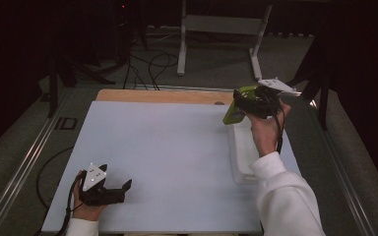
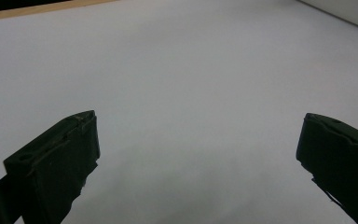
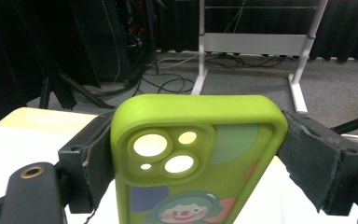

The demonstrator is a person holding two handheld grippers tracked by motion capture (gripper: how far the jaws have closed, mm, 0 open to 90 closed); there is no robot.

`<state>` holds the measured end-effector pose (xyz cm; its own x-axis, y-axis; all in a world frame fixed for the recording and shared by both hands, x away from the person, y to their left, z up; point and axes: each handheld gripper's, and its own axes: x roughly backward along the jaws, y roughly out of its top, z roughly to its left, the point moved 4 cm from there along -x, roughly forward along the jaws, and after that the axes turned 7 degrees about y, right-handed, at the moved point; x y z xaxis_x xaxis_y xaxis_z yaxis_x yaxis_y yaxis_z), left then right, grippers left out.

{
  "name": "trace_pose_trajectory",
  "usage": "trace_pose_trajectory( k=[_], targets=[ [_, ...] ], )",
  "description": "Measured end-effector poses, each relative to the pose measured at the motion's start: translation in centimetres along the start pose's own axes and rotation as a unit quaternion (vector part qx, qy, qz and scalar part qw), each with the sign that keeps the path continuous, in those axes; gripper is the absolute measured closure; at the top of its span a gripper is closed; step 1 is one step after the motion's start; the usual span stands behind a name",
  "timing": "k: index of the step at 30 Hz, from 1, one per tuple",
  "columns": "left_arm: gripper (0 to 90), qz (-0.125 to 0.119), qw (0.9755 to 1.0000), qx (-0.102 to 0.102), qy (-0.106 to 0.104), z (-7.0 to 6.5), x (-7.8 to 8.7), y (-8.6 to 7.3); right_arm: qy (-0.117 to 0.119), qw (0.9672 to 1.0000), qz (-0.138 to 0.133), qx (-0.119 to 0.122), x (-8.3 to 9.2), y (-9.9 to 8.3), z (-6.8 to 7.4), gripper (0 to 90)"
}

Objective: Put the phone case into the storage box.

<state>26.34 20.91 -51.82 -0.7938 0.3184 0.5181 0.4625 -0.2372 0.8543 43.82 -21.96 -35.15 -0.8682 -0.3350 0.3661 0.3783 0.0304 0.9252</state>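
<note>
We see the right gripper [image 1: 252, 103] raised above the far right part of the table [image 1: 167, 147], its two black jaws closed on the long sides of a lime-green phone case [image 1: 236, 105]. In the right gripper view the phone case [image 3: 198, 154] stands upright between the jaws with its back towards the camera: a raised camera block with three round cut-outs sits near its top left, and below it we can make out pale coloured shapes and a cartoon clown face at the bottom edge. In the high view the case hangs tilted, just above the far end of a clear shallow tray [image 1: 240, 157] that lies along the right side of the white tabletop; we cannot tell whether the case touches the tray. The person's right hand [image 1: 266, 130], in a white sleeve [image 1: 285, 196], grips the tool from below. The left gripper [image 1: 115, 189] rests low at the near left of the table, held by the left hand [image 1: 86, 209], with its jaws spread wide and nothing between them; in the left gripper view the left gripper [image 2: 198, 144] looks across bare white surface. A strip of wooden board [image 1: 162, 95] shows at the table's far edge, and beyond it a white metal frame [image 1: 221, 29] and loose cables [image 1: 150, 66] stand on the grey floor.
</note>
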Motion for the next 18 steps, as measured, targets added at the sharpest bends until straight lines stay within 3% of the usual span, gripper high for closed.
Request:
trace_pose_trajectory(
  k=[18],
  targets=[
    [0.0, -0.04, 0.9986, -0.022, -0.025, -0.5, 0.4, 0.3, -0.031, 0.9995, 0.001, 0.003, -0.1, 0.3, -1.5, 16.3]
  ],
)
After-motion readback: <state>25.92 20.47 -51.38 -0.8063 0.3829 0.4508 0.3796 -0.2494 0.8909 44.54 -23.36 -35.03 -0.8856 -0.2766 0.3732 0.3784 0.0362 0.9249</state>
